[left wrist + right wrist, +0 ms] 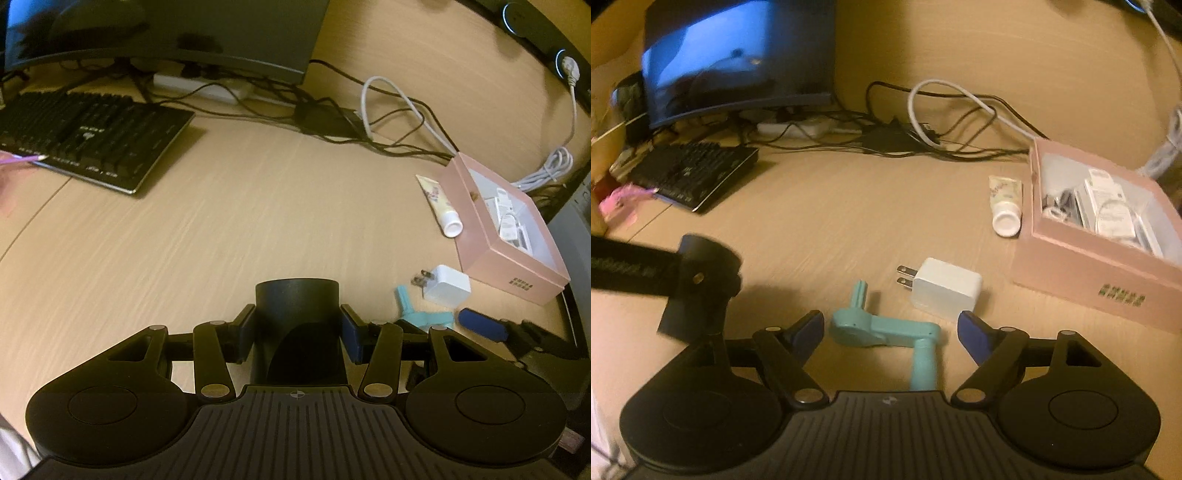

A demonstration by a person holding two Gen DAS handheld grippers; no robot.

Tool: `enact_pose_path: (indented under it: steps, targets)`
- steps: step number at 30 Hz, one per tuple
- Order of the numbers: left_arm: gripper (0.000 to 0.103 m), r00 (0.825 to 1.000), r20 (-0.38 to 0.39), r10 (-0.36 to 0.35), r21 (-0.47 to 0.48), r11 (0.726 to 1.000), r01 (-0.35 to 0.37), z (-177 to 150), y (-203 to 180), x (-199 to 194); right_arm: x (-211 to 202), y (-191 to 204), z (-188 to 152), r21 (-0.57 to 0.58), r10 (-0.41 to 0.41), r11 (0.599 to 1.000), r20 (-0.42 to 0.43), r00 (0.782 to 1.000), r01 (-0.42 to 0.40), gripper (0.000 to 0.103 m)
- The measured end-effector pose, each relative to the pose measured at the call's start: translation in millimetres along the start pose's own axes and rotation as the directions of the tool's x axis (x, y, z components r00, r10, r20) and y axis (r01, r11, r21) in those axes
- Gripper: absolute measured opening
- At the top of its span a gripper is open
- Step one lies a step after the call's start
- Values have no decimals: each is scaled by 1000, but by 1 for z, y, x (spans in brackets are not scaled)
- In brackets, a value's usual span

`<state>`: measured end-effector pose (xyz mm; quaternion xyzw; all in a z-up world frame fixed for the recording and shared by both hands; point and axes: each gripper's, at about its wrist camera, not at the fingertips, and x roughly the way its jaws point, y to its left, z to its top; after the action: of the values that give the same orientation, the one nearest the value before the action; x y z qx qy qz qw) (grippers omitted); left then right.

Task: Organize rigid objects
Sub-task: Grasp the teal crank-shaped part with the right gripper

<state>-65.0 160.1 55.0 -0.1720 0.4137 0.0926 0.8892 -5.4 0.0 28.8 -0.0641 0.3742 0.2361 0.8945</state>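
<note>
My left gripper [297,317] is shut on a black cylinder [297,295], its blue pads pressing both sides above the wooden desk [221,240]. My right gripper [890,323] stands open low over the desk. A teal crank-shaped piece [882,328] lies between its fingers, clear of both pads. A white plug charger [945,288] lies just beyond, also in the left wrist view [447,286]. To the right stands an open pink box [1082,273] holding small white items. A cream tube [1004,206] lies beside it.
A black keyboard [694,173] and a monitor [738,59] stand at the back left, with tangled cables [942,122] and a power strip [790,129] behind. Something pink [620,203] lies left of the keyboard. The desk edge runs just right of the box [569,306].
</note>
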Motion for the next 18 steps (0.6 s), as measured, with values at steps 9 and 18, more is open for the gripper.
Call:
enact_pose_path:
  steps: [9,18]
  targets:
    - [52,1000,-14,-18,6,1000,18,-7,2,-4,9,-5,-6,25,-4,1000,-15,1000,5,75]
    - [52,982,-92,-163,117,978,173,-22,-25,3,-26,-20,-5,-64,-17,998,23,1000,18,71]
